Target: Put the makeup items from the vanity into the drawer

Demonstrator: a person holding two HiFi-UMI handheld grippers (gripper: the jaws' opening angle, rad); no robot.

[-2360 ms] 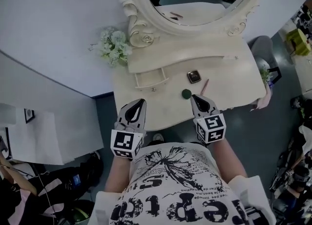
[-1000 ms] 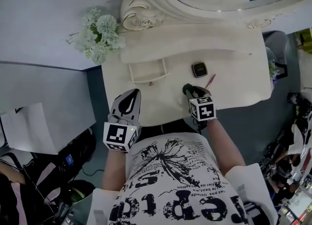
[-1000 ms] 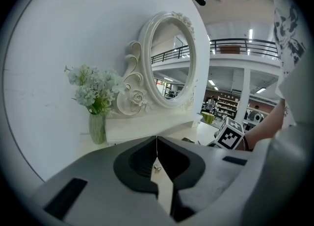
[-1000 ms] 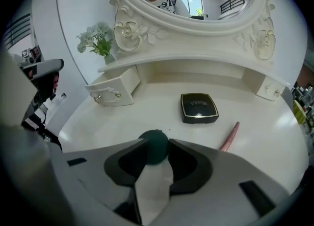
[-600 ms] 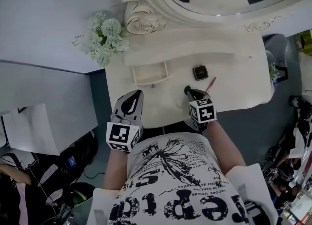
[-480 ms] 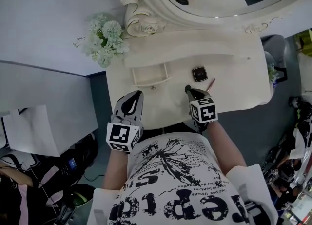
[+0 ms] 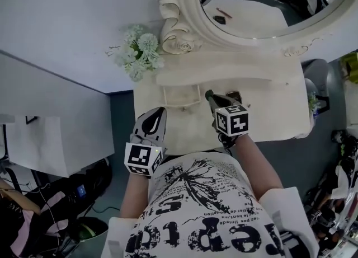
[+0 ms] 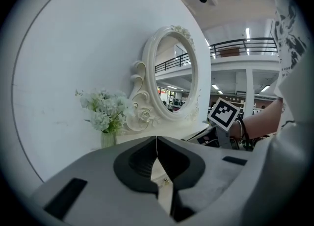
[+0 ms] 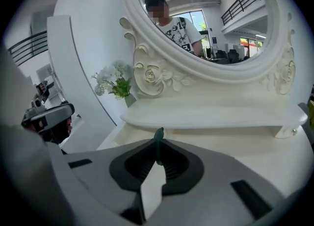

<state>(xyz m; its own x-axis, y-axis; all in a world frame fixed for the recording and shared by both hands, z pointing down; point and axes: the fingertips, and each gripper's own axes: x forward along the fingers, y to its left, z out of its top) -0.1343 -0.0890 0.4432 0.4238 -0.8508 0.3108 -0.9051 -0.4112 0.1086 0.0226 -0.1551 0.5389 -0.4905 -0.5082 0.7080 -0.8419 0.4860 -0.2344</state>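
A: How was the light?
B: Bright and even, from ceiling strips [image 8: 248,33] overhead. The white wall [image 7: 67,22] and vanity top [image 7: 268,111] read pale and flat; shadows were soft.
A: And the pictures?
B: Both gripper views bulged at the edges, corners black. Their near foreground was soft; the mirror [image 9: 211,19] was sharp. The head view was muted, almost grey.

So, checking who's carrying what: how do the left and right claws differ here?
The right claw has just been closing and pinches a thin green makeup item; the left claw is shut on nothing. The right claw reaches farther over the vanity, beside the open drawer; the left claw sits nearer the person. Both are shut.
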